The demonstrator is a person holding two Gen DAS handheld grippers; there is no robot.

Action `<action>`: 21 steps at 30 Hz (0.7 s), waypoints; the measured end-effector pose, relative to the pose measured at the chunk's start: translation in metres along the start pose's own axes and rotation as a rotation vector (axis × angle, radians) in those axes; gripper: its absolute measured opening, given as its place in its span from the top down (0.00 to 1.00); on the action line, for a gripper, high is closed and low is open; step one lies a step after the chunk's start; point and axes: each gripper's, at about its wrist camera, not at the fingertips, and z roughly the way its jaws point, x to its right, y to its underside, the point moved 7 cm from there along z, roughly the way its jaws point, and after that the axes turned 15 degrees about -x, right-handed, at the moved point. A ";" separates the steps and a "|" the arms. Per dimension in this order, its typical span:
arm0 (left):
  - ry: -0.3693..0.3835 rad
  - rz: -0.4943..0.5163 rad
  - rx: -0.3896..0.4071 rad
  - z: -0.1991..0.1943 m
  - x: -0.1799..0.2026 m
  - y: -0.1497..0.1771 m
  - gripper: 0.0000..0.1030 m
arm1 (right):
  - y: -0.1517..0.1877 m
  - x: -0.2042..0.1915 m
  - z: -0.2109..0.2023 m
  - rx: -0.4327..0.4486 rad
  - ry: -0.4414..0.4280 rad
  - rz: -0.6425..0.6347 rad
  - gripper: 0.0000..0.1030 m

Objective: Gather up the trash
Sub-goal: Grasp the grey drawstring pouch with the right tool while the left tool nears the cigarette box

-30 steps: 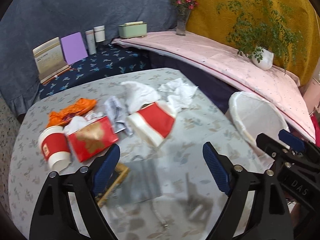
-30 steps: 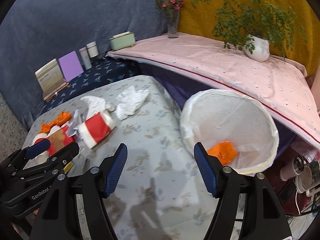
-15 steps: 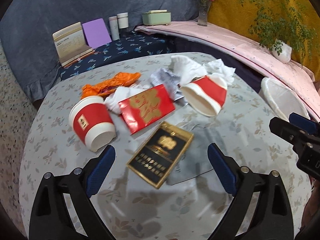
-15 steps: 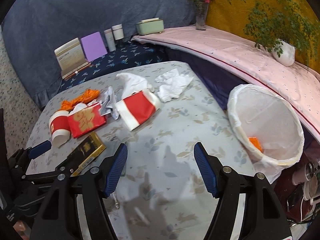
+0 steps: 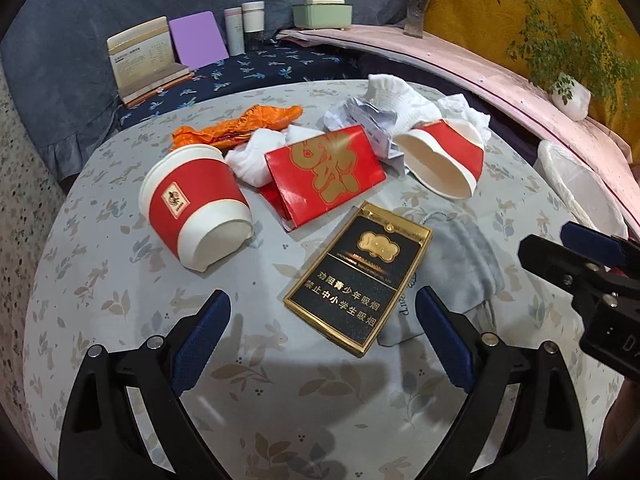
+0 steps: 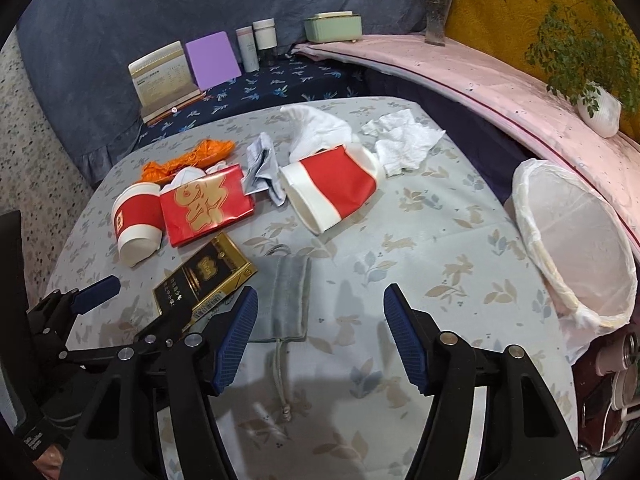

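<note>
Nearest the left wrist camera, the left gripper (image 5: 322,336) hangs with its jaws spread wide and nothing between them, above the floral-clothed bench (image 5: 120,304). Just ahead of it a black and gold cigarette pack (image 5: 360,276) lies flat, partly overlapping a grey drawstring pouch (image 5: 460,264).

The right gripper (image 6: 320,330) has its jaws at a middling gap and closing, empty, over the bench with the pouch (image 6: 286,300) just beside its left finger.

Beyond the pack lie a red paper cup (image 5: 196,208) on its side, a red envelope with gold print (image 5: 324,174), and a second, flattened red cup (image 5: 444,164). Behind those sit an orange wrapper (image 5: 240,124), crumpled white tissues (image 5: 400,96) and a creased paper scrap (image 6: 262,168).

At the bench's right edge stands a bin lined with a white bag (image 6: 576,240). Farthest back, a shelf carries a calendar (image 5: 142,60), a purple card (image 5: 198,40), two bottles (image 5: 244,28), a green box (image 5: 322,14), a flower vase (image 5: 416,4) and a potted plant (image 5: 570,96).
</note>
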 end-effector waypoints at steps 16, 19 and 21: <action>0.075 0.052 -0.047 0.026 0.007 0.000 0.21 | 0.002 -0.012 0.039 -0.099 -0.049 -0.002 0.61; 0.076 0.071 -0.042 0.025 0.012 0.000 0.27 | 0.002 -0.012 0.044 -0.114 -0.067 0.003 0.64; 0.076 0.079 -0.039 0.024 0.014 0.000 0.34 | 0.002 -0.014 0.046 -0.121 -0.080 0.004 0.68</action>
